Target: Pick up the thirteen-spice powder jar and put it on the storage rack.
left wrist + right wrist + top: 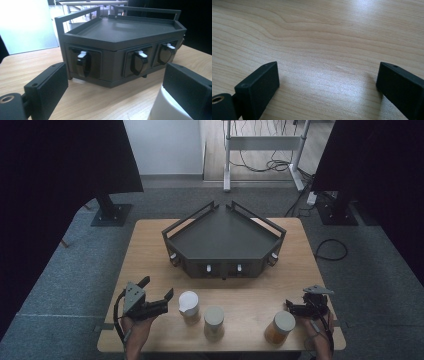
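Jars: you have three on the counter, in a loose row along your edge. They are the white-lidded jar, the middle jar and the orange jar.
Rack: one dark corner rack stands behind the jars, in the middle of the counter. I count four latches with white tips on its front faces in the high view.
Grippers: two, one in each of your hands.
White-lidded jar, look: a round white lid on top and a light brownish body under it. It stands upright. It is the leftmost of the three.
White-lidded jar, place: just beside your left gripper, on the side toward the middle jar. In the left gripper view its white top sits low, under the right jaw.
Left gripper: the jaws are wide apart and hold nothing.
Right gripper: near the orange jar, apart from it. In the right gripper view the jaws are wide, with bare wood between them.
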The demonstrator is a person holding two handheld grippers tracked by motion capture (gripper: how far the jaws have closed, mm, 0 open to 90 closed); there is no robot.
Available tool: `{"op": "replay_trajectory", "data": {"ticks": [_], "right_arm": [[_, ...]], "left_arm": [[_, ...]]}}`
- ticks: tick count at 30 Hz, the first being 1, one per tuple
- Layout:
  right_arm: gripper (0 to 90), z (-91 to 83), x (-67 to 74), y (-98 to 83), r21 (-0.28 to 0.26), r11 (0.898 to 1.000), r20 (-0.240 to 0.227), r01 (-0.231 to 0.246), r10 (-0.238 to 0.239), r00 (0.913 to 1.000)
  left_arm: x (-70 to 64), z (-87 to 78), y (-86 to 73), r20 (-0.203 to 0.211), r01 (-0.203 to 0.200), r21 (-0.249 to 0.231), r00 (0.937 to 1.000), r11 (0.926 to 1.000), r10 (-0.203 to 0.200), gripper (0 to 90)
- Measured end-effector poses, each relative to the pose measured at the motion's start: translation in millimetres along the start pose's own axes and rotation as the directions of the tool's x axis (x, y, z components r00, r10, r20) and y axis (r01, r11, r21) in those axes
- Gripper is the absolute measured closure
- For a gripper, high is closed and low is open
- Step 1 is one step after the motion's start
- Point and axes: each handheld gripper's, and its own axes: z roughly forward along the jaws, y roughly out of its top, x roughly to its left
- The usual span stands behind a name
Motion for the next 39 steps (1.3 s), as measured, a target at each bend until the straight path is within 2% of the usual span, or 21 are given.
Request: {"op": "replay_trajectory", "data": {"ticks": [20,39], "right_arm": [[4.1,0.0,0.0,0.0,0.0,1.0,0.0,0.0,0.0,1.0],[4.1,0.0,0.0,0.0,0.0,1.0,0.0,0.0,0.0,1.0]], "left_arm": [[-9.1,0.1,1.6,0.043,-0.006,-0.015,0.9991,0.9999,0.007,5.6],[-13.5,-0.6,2.2,0.063,-0.013,-0.015,0.9979,0.9998,0.013,5.6]]}}
